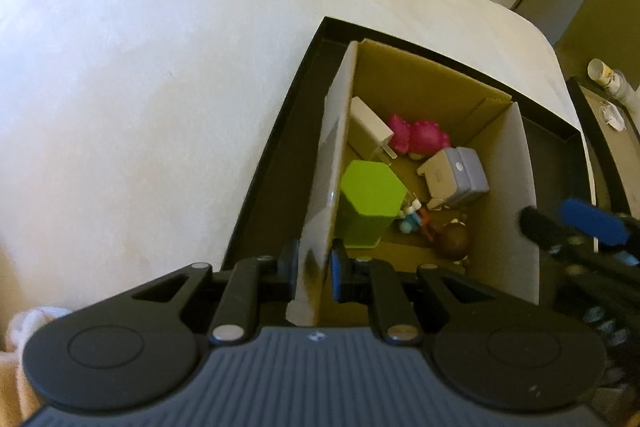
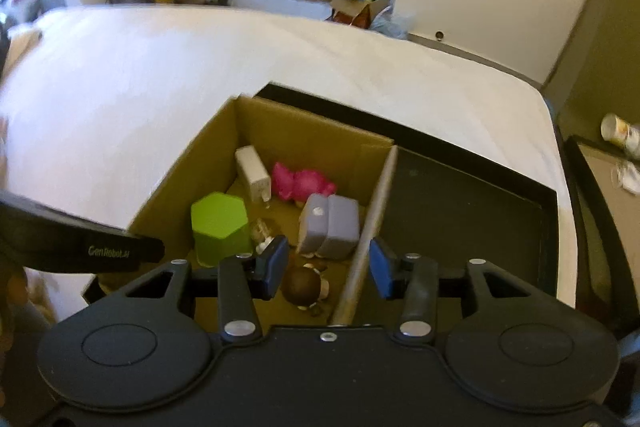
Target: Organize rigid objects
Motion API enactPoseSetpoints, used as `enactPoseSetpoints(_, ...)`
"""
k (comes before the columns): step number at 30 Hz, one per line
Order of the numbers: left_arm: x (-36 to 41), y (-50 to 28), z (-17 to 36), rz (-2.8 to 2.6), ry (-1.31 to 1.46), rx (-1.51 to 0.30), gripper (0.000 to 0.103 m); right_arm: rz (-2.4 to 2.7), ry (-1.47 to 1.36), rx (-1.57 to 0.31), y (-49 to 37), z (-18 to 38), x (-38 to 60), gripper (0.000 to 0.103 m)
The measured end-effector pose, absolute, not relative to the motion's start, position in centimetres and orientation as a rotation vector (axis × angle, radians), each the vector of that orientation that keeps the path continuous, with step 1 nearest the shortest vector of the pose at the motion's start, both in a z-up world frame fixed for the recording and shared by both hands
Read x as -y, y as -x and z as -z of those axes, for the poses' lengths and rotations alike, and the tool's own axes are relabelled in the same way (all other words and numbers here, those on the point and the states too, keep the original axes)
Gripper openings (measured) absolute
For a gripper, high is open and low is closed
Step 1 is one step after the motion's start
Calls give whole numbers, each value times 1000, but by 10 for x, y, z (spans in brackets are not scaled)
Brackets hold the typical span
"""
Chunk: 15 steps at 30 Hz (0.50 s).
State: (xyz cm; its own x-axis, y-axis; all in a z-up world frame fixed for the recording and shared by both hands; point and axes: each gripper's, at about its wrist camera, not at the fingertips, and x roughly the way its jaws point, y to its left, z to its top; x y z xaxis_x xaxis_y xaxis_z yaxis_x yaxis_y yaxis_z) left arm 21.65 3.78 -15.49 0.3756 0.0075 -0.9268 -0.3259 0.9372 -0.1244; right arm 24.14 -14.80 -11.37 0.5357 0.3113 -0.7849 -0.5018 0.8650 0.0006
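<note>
The box [image 1: 420, 83] stands inside a black tray [image 1: 276, 155] on the white table [image 1: 140, 87], and the rigid objects are already gathered in it: a green hexagonal block [image 1: 370, 205], a white charger [image 1: 370, 127], a pink toy [image 1: 418, 137], a grey case [image 1: 456, 177] and a brown-headed figure [image 1: 452, 241]. The box's left wall [image 1: 328, 163] is pinched by the left gripper [image 1: 314, 269], its fingers drawn narrow onto the cardboard. The right wall [image 2: 374, 211] is straddled by the right gripper [image 2: 328, 269], whose fingers are spread wide, not yet touching it. The step appears to be taking hold of the box with both grippers. The right fingers would best be closed squarely on the wall, low enough for a firm bite, and both sides lifted evenly so that the thin cardboard is not bent and the contents are not tipped.
</note>
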Motion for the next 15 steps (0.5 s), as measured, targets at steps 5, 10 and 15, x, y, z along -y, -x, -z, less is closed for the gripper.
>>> enactPoseSetpoints(5, -42, -217, 155, -224, 306, -1164, 11, -465, 131, -873, -246, 100, 174, 45)
enactPoseSetpoints(10, -43, -220, 153, -238, 289, -1153, 10, -444, 87, -848, -241, 90, 199, 45)
enactPoseSetpoints(15, -43, -219, 151, -239, 280, -1158, 10, -411, 43, -852, -235, 92, 223, 45)
